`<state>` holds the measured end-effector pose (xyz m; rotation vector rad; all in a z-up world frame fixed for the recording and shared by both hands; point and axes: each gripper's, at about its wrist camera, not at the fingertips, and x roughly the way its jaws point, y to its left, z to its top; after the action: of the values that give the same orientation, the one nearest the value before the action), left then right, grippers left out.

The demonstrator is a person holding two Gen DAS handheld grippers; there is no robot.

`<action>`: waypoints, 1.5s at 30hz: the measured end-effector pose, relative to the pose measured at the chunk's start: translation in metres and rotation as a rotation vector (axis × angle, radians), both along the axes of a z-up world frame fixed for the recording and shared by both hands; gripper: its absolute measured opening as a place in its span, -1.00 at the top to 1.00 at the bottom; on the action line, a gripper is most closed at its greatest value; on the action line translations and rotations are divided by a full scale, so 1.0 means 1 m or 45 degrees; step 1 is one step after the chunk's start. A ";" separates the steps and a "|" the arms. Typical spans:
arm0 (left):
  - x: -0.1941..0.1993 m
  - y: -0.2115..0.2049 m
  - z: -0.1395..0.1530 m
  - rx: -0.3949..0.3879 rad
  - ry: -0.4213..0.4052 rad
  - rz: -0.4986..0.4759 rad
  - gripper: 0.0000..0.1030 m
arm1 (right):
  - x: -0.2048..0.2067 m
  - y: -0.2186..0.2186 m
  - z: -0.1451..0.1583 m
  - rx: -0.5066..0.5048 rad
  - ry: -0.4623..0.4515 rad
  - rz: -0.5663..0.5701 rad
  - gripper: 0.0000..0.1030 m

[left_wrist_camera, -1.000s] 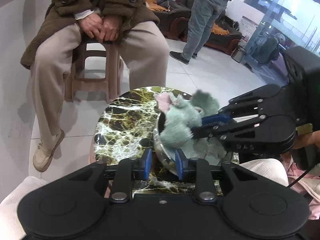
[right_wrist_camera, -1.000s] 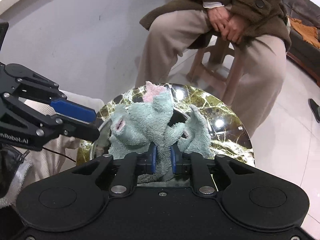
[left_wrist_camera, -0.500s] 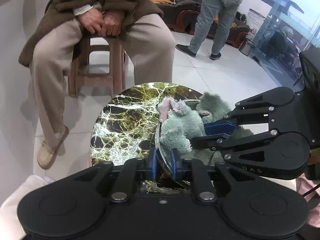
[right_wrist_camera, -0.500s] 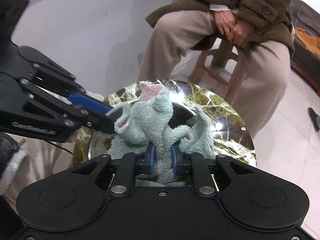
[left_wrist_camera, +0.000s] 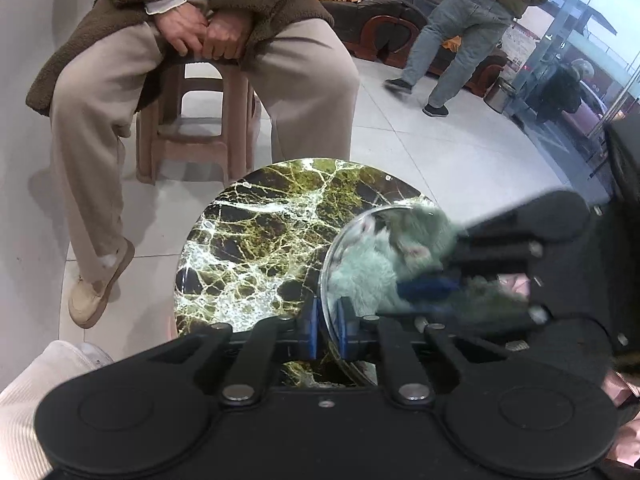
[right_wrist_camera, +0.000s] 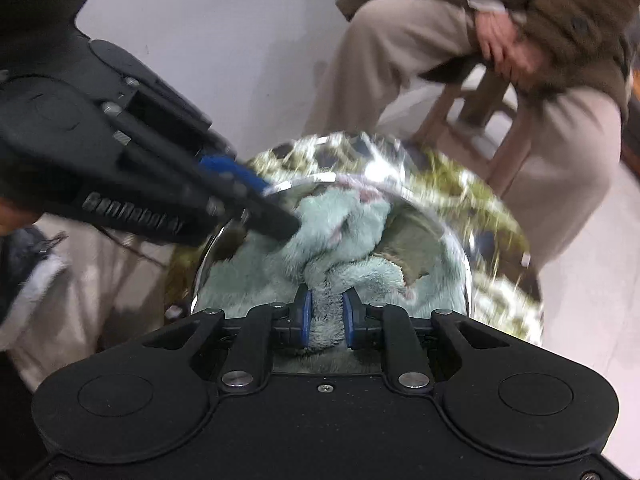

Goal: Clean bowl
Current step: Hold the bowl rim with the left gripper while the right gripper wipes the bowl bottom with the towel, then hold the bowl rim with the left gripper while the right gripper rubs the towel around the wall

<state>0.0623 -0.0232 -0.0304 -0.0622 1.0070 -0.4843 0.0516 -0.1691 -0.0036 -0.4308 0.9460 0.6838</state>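
Already the left gripper (left_wrist_camera: 327, 322) had its blue fingers (left_wrist_camera: 310, 325) closing on the near-left rim of the bowl (left_wrist_camera: 334, 252), the thin metal edge standing between them, so the bowl lay straight ahead of that hand and to the right of the marbled round worktop's (left_wrist_camera: 256, 236) bare part. From the right, the right gripper (right_wrist_camera: 325, 316) reached over the bowl with its fingers (right_wrist_camera: 305, 316) clamped on a bunched fold of the cloth (right_wrist_camera: 348, 236), which filled the hollow just beyond them (blur hid the finer folds). Judging by this, the wipe turned on the cloth sitting inside the rim while the left hand steadied it. Shiny steel curved round a soft, shaggy, pale green pile with pink patches.
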 end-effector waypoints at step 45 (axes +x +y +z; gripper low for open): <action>0.004 -0.009 -0.009 0.043 0.044 -0.001 0.83 | -0.019 -0.003 -0.006 -0.041 0.142 0.125 0.70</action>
<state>0.0661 -0.0319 -0.0393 -0.0399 1.0491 -0.4681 0.0329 -0.1716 -0.0096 -0.4740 1.0476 0.7893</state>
